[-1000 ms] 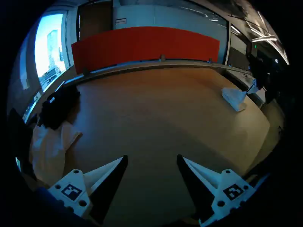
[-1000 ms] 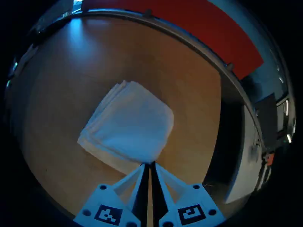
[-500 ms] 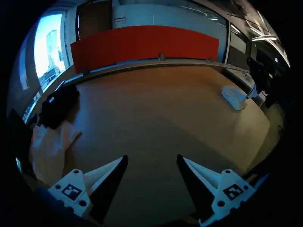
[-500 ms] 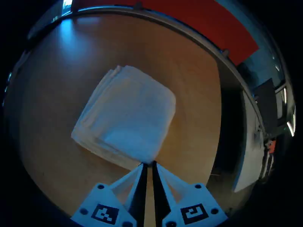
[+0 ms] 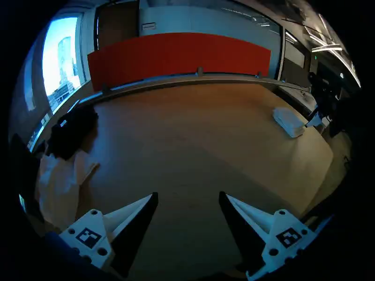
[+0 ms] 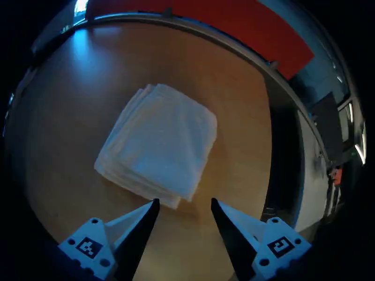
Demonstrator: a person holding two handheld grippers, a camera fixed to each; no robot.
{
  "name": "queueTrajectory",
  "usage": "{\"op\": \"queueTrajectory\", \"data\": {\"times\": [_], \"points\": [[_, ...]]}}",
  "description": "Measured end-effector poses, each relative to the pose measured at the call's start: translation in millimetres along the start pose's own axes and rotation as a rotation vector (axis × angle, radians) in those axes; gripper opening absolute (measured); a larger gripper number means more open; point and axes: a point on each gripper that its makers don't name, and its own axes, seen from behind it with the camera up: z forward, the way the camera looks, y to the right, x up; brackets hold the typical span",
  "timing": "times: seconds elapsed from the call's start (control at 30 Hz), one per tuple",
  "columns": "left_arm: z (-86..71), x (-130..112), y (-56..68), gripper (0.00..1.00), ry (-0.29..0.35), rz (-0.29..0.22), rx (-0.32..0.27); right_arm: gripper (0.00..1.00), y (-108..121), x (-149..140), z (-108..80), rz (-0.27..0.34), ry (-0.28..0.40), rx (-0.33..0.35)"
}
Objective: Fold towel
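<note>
White folded cloth towel (image 6: pixel 159 147) lies flat on the brown wooden table (image 6: pixel 70 79). Just short of the towel, the right gripper (image 6: pixel 183 200) hangs spread, clear of it. Well apart from the towel, the left gripper (image 5: pixel 187 194) is spread too.

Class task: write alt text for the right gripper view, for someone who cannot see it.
A white towel, folded into a square stack, lies on a wooden table. The right gripper stands open in front of the towel's near corner. A red panel lines the table's far edge.
</note>
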Motion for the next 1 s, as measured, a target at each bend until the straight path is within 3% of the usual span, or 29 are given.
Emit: {"op": "queueTrajectory", "data": {"times": [0.3,0.5,0.63,0.87,1.0], "points": [[-1.5,1.0,0.2,0.96,0.007,-0.001,-0.001,0.85,-10.9,3.8,-1.1,-0.005,0.015,0.009],[-1.8,2.1,-1.8,0.96,0.013,-0.007,0.002,0.85,-22.1,12.3,-5.2,0.024,0.054,0.014],[-1.5,3.0,-3.0,0.96,0.018,-0.016,0.003,0.98,-29.9,27.1,-10.8,0.098,0.12,0.015],[-1.7,6.2,-4.8,0.96,0.026,-0.02,0.006,0.99,-37.8,54.2,-22.0,0.282,0.253,0.013],[-2.3,7.5,-5.5,0.96,0.029,-0.024,0.008,0.99,-38.7,73.9,-34.4,0.374,0.363,0.006]]}}
